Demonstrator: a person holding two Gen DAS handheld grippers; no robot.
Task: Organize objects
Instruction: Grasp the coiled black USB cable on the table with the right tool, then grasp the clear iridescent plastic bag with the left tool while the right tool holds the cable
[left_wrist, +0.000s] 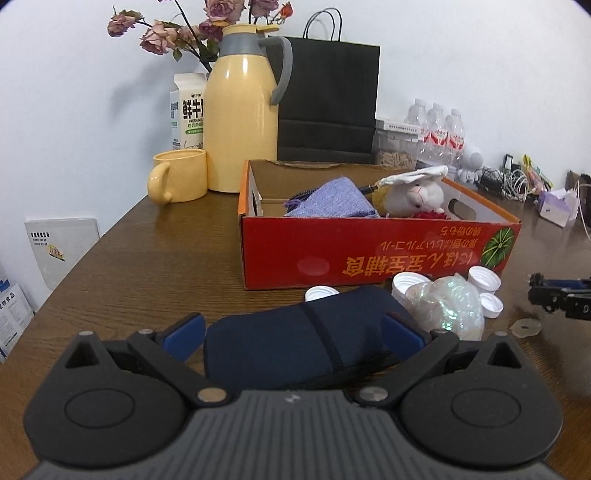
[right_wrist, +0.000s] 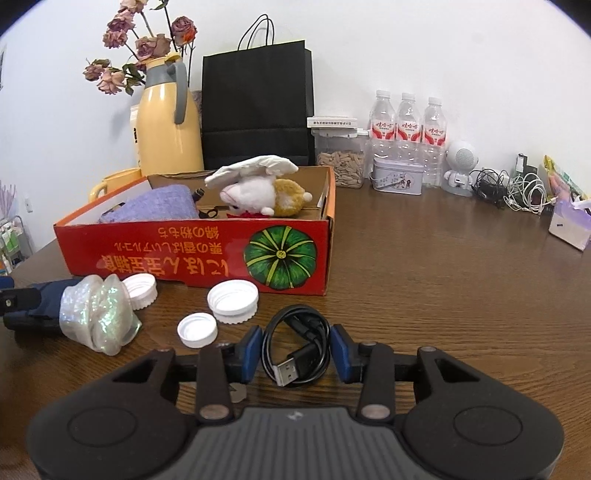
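My right claw (right_wrist: 296, 354) clenched on the coiled cable (right_wrist: 298, 349), left around the pouch (left_wrist: 295, 339); lift straight, clear the box (right_wrist: 199, 254) wall, then drop.

The milk carton (left_wrist: 187, 110) behind the yellow jug carries large black Chinese characters, of which "鲜牛" shows before the jug cuts them off, and beneath them the English "FRESH MIL", also cut short. The red cardboard box (right_wrist: 207, 251) has yellow Japanese and Chinese lettering on its front wall, printed upside down from both views, beside a picture of a green pumpkin; the strokes are too distorted to read with certainty. The three water bottles (right_wrist: 408, 127) wear red and white labels with red characters too small to make out. A white board (left_wrist: 61, 247) leaning by the wall bears small print, unreadable.
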